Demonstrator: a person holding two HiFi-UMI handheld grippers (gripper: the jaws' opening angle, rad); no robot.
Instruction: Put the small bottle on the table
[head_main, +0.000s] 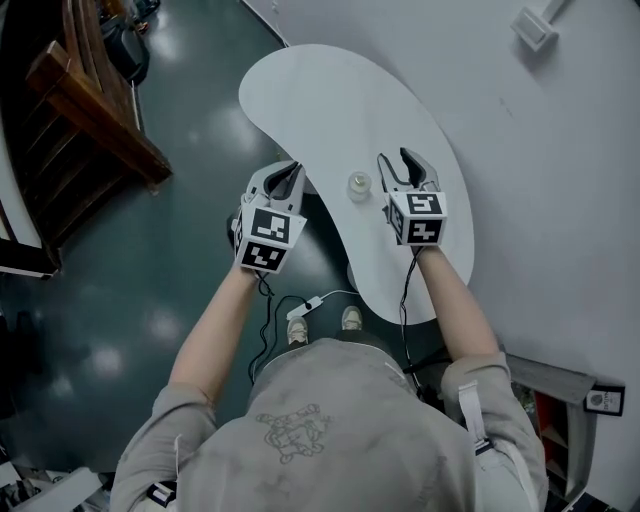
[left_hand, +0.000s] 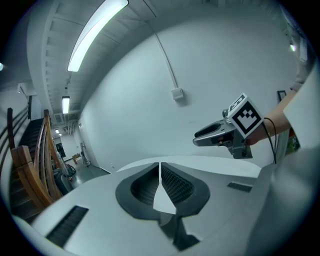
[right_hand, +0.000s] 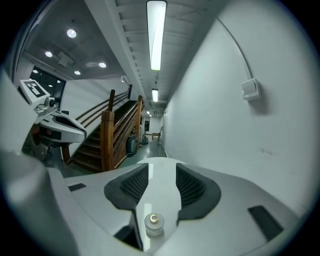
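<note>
A small clear bottle (head_main: 359, 185) with a pale cap stands upright on the white kidney-shaped table (head_main: 330, 100), near its front half. My right gripper (head_main: 397, 160) hovers just right of the bottle, jaws apart and pads off it. In the right gripper view the bottle (right_hand: 154, 223) shows low in the gap between the dark pads (right_hand: 192, 187), touching neither. My left gripper (head_main: 290, 168) hangs at the table's left edge, left of the bottle, jaws shut on nothing. In the left gripper view its pads (left_hand: 172, 182) meet along a thin line.
A wooden stair railing (head_main: 90, 100) stands on the dark green floor at the far left. A white wall with a small box (head_main: 533, 28) runs along the table's right side. Cables (head_main: 285, 305) and the person's shoes lie below the table's near edge.
</note>
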